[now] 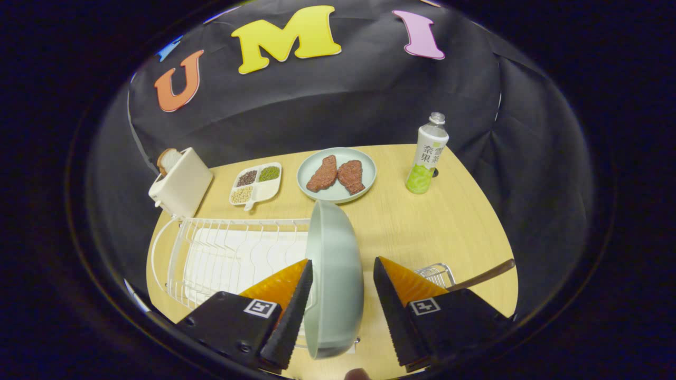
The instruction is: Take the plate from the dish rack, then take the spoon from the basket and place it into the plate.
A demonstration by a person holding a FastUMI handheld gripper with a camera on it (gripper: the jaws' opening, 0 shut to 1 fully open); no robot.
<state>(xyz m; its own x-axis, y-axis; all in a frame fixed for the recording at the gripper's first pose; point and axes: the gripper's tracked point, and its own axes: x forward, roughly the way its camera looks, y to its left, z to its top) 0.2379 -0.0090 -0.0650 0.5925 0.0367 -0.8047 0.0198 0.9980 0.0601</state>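
Note:
A pale grey-green plate (pixel 335 274) stands on edge at the right end of the white wire dish rack (pixel 222 253). My gripper (pixel 342 261) is open and straddles the plate, which sits between the two fingers. The left finger lies close against the plate's rim, while a narrow gap shows between the plate and the right finger. Just beyond the right finger is a small wire basket (pixel 437 274), partly hidden by that finger. The spoon's brown handle (pixel 488 274) sticks out of it to the right.
On the wooden table (pixel 449 221) beyond the rack are a white toaster (pixel 182 182) with bread, a divided dish of seeds (pixel 256 184), a second plate holding two meat pieces (pixel 336 174), and a green-labelled bottle (pixel 426 155).

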